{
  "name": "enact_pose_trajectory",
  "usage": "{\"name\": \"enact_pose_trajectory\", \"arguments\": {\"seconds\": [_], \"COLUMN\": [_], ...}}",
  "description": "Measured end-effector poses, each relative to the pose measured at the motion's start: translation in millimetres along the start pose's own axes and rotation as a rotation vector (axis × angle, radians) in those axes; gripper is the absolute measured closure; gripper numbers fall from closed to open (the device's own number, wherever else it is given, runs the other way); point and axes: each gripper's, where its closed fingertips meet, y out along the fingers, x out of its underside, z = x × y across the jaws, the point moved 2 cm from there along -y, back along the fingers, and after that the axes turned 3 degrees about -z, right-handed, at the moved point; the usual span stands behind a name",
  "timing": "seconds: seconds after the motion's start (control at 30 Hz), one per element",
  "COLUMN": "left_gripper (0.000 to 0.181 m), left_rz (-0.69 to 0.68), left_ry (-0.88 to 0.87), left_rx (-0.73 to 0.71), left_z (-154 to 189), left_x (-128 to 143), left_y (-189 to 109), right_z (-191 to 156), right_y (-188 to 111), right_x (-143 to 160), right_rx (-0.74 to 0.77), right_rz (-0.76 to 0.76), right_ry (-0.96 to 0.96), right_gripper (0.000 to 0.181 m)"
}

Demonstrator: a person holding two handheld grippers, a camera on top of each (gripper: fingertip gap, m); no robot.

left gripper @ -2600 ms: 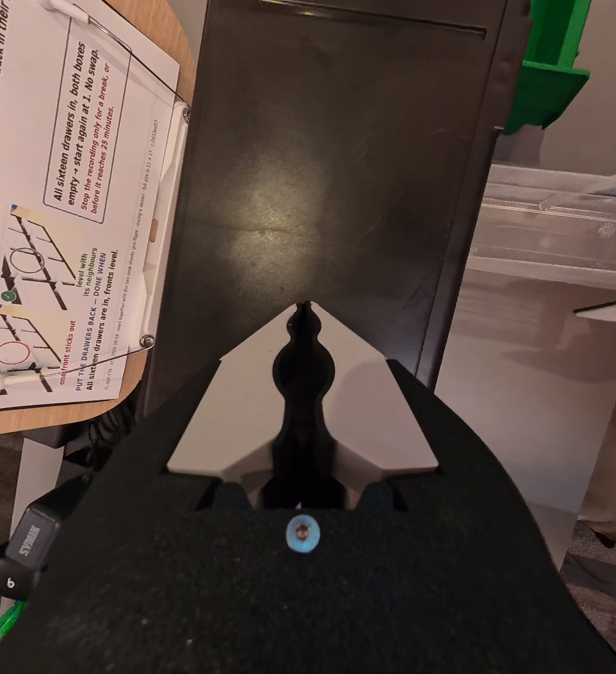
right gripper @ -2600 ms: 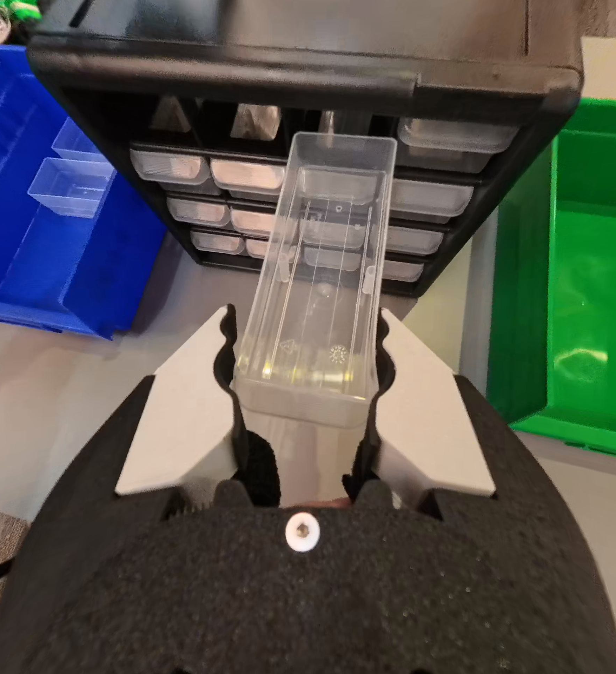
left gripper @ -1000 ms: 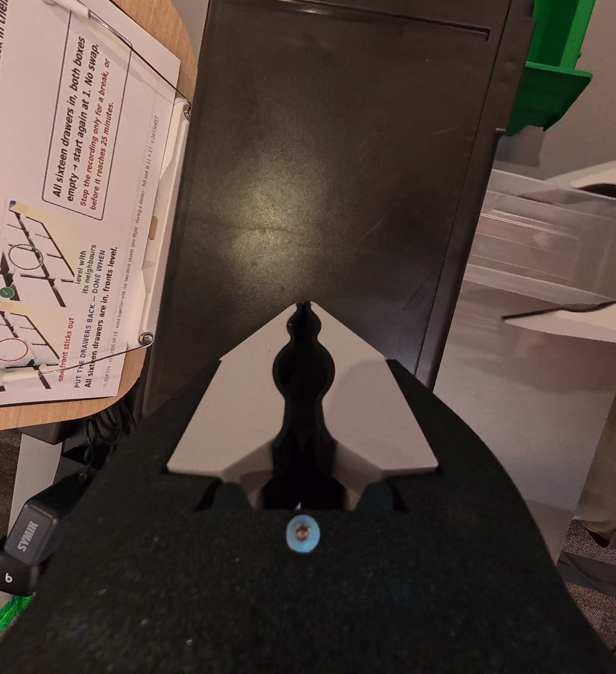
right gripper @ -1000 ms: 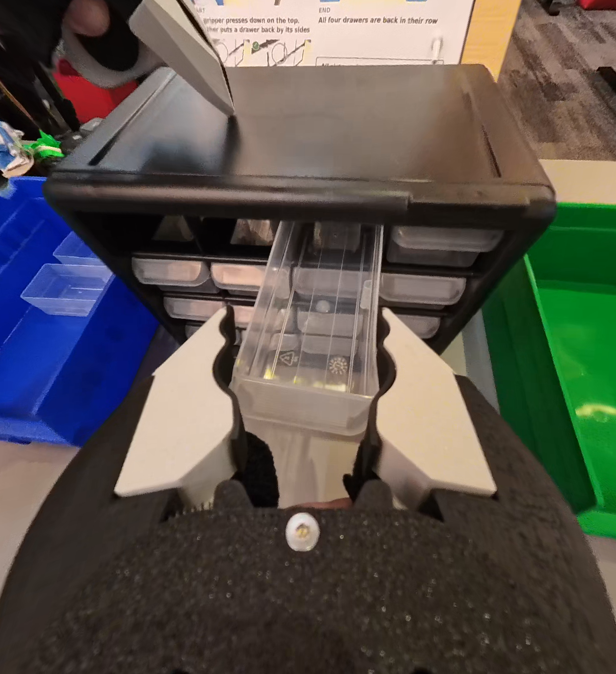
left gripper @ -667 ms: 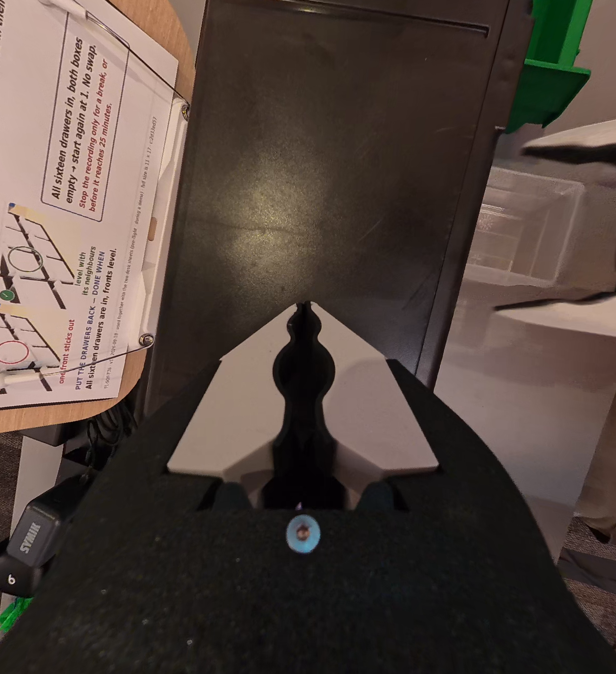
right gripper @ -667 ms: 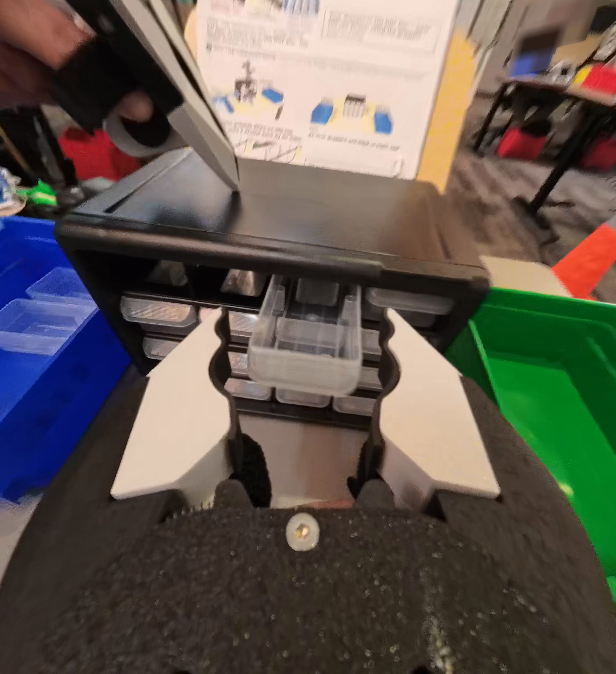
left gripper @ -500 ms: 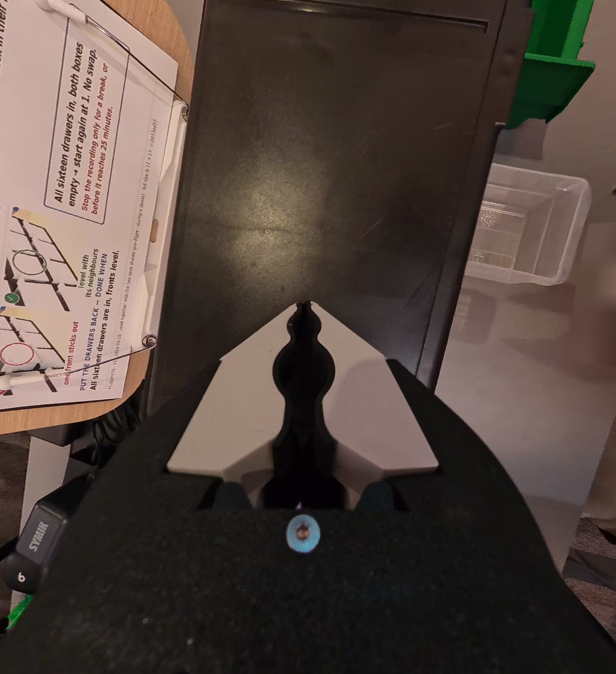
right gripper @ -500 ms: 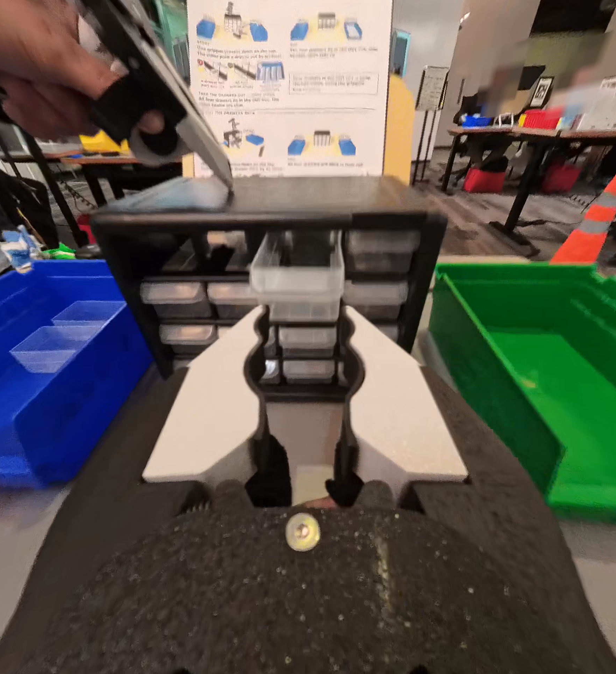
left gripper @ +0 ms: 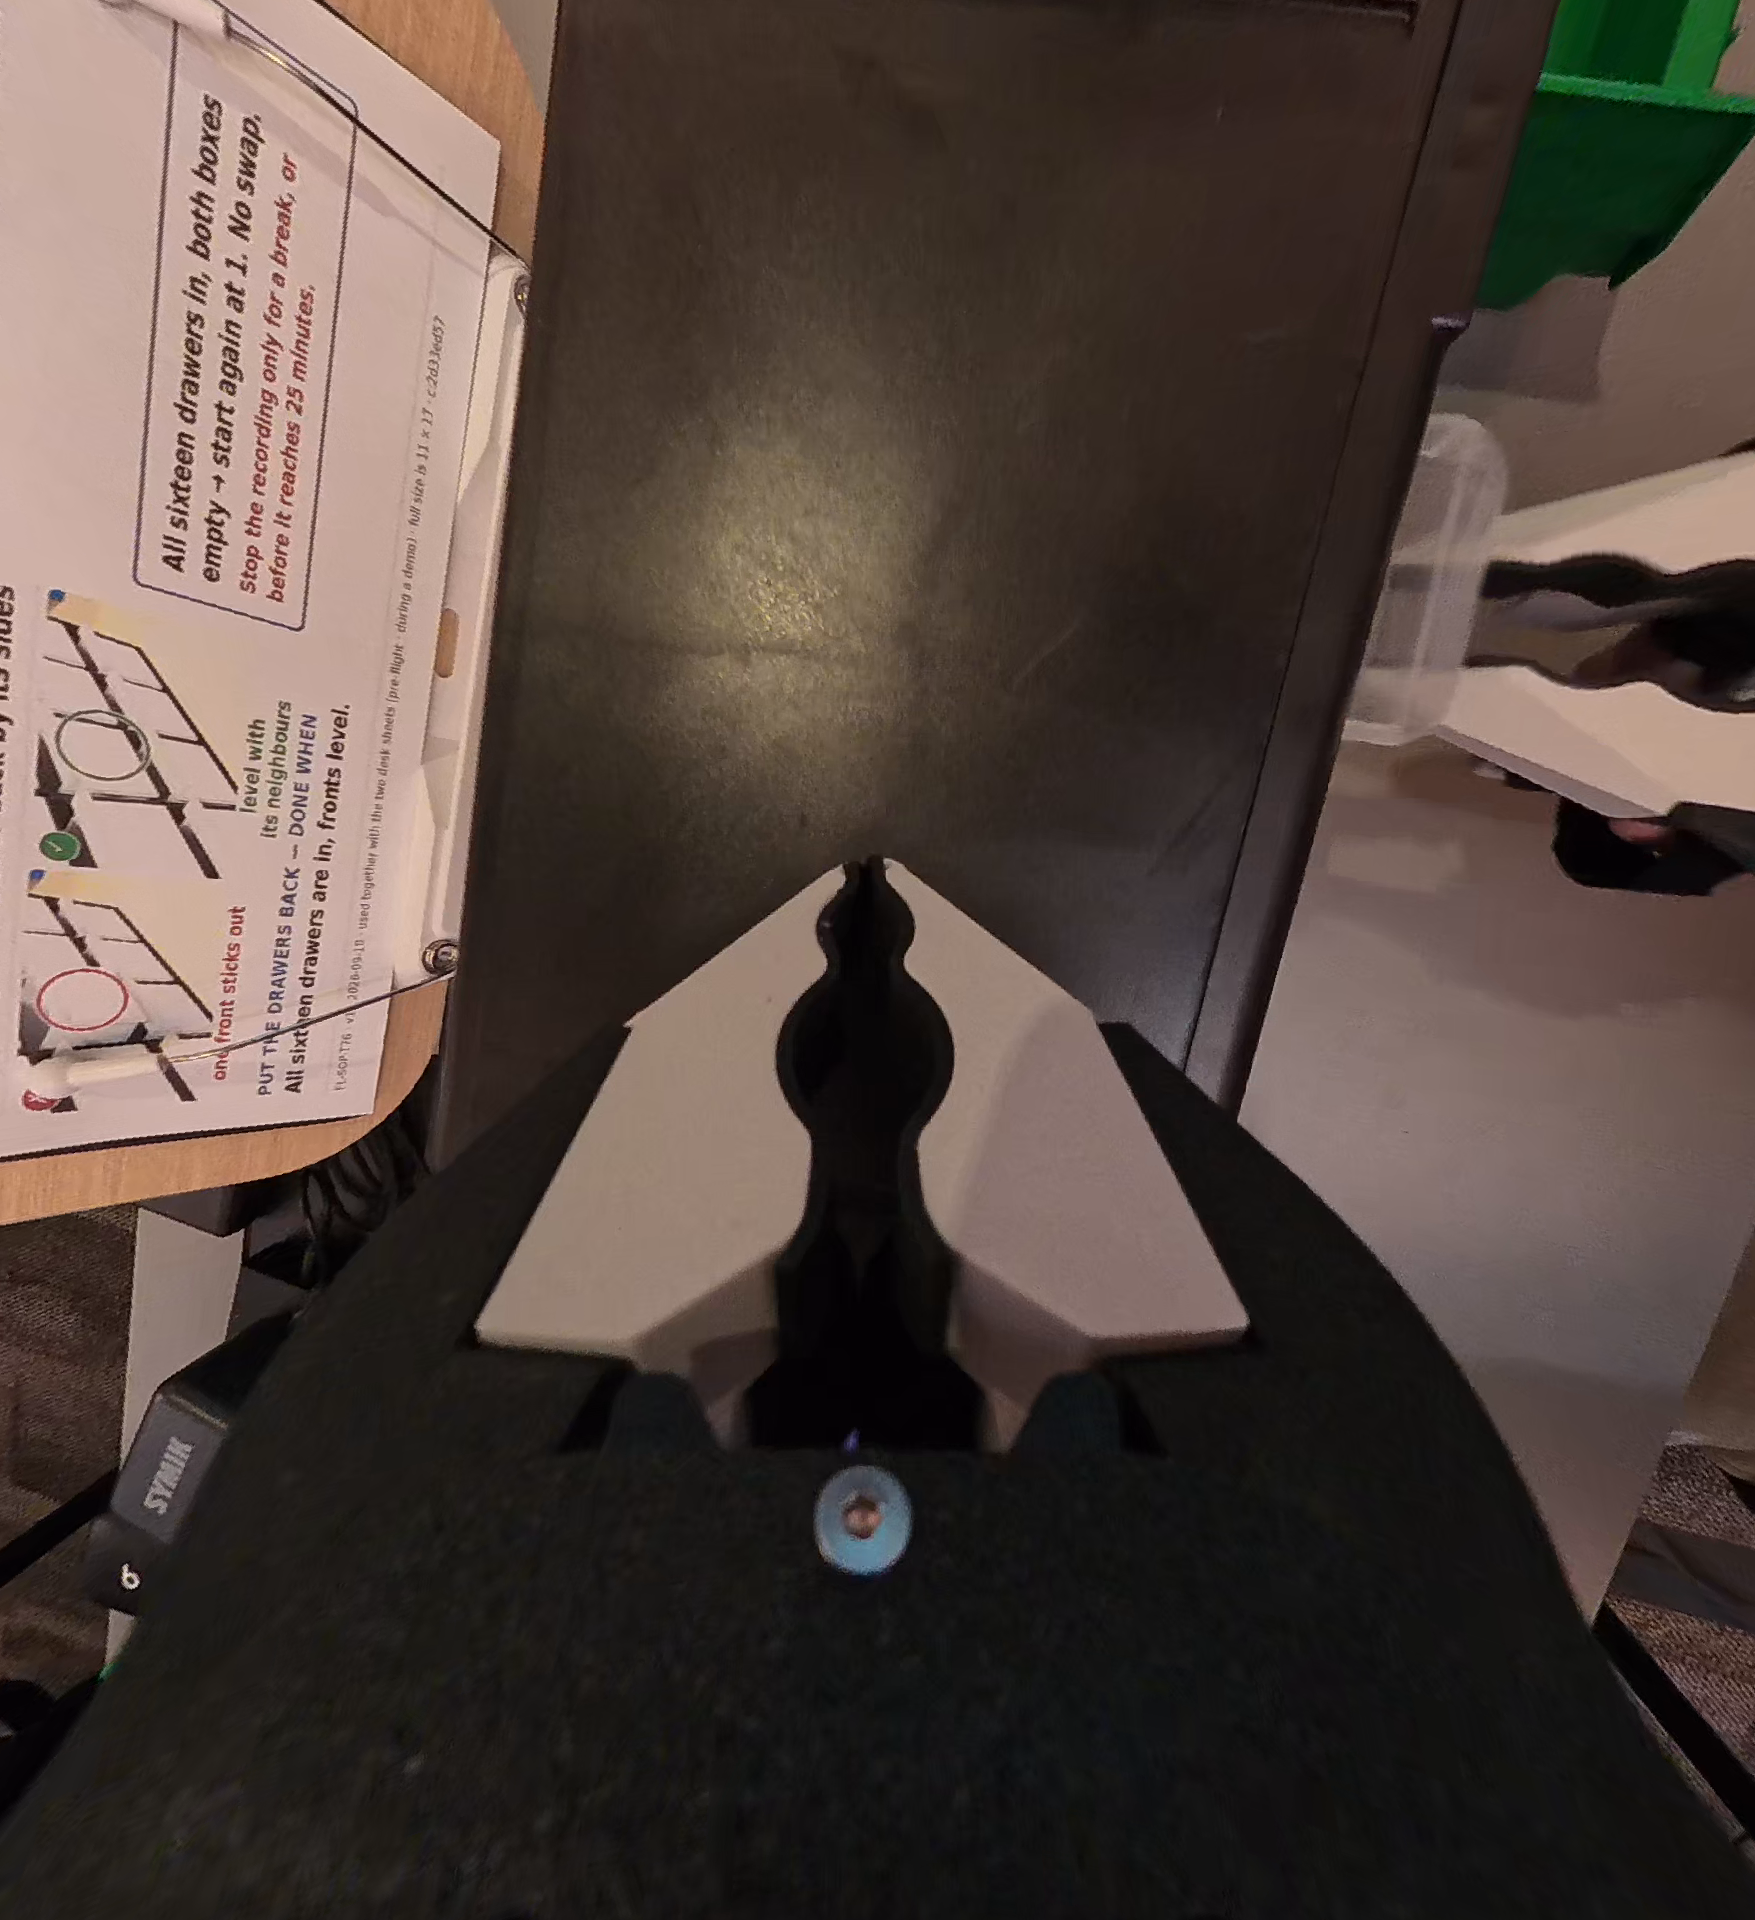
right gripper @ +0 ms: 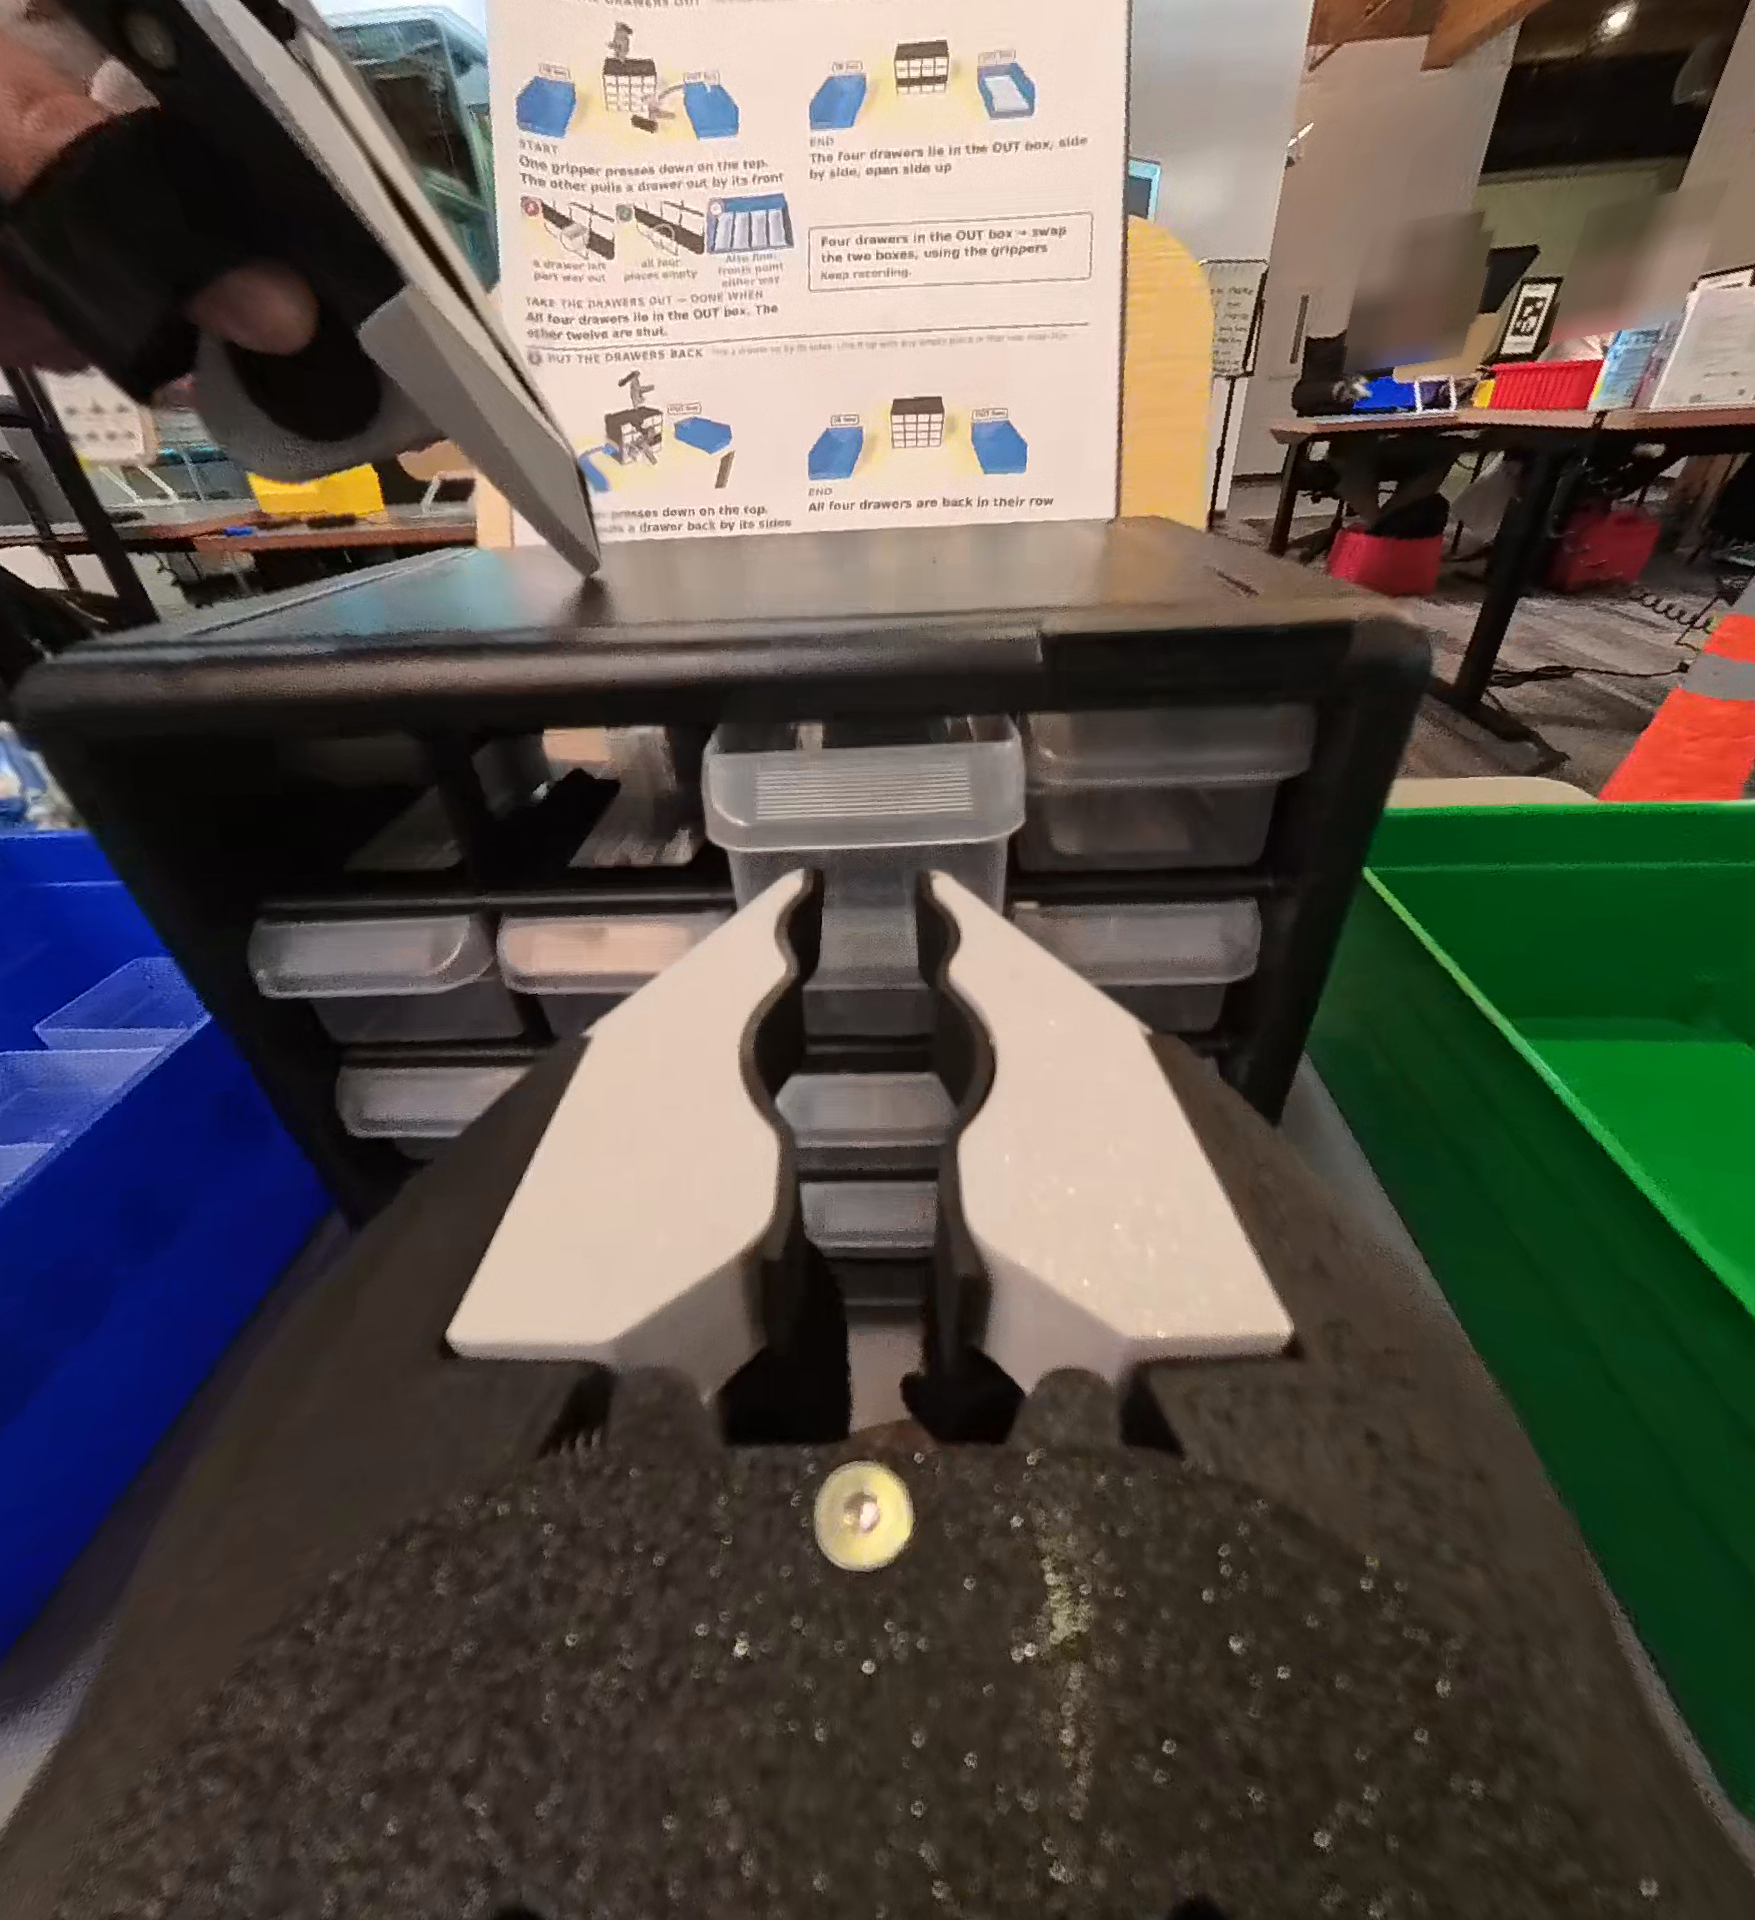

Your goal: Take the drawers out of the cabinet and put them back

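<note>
The black cabinet [right gripper: 707,644] stands between two bins, and its top fills the left wrist view [left gripper: 956,416]. My left gripper [left gripper: 865,868] is shut and empty, tips pressed on the cabinet top; it also shows in the right wrist view [right gripper: 587,561]. A clear drawer [right gripper: 860,790] sits in the third slot of the top row and sticks out past its neighbours. My right gripper [right gripper: 870,883] is narrowly open and holds nothing, its tips at the lower front of that drawer. The left wrist view shows it at the drawer [left gripper: 1444,582].
The two left slots of the top row [right gripper: 416,810] are empty. A blue bin [right gripper: 125,1299] on the left holds clear drawers [right gripper: 11,1112]. A green bin [right gripper: 1600,831] stands on the right. An instruction sheet [right gripper: 811,260] stands behind the cabinet. An orange cone [right gripper: 1725,665] is at the far right.
My right gripper slid the drawer into the third top slot, let go of its sides, drew back, narrowed its jaws and came level with the drawer front. My left gripper stayed put.
</note>
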Motion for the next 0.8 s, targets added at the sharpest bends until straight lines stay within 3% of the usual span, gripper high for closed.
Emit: {"name": "enact_pose_trajectory", "arguments": {"seconds": [0.23, 0.43, 0.57, 0.8], "left_gripper": [0.181, 0.181, 0.181, 0.181], "left_rz": [0.010, 0.012, 0.016, 0.046], "left_ry": [-0.005, -0.002, 0.002, 0.097], "left_rx": [0.015, 0.009, 0.009, -0.073], "left_z": [0, 0, -1, -2], "left_x": [0, 0, 0, 1], "left_y": [0, -1, -1, -2], "right_z": [-3, -11, -18, -18], "right_y": [23, 22, -14, -118], "right_x": [-4, 3, 15, 79], "right_rx": [-0.044, -0.085, -0.147, -0.359], "right_rz": [-0.016, -0.048, -0.073, -0.295], "right_ry": [0.027, 0.042, 0.024, 0.023], "right_gripper": [0.160, 0.154, 0.152, 0.152]}}
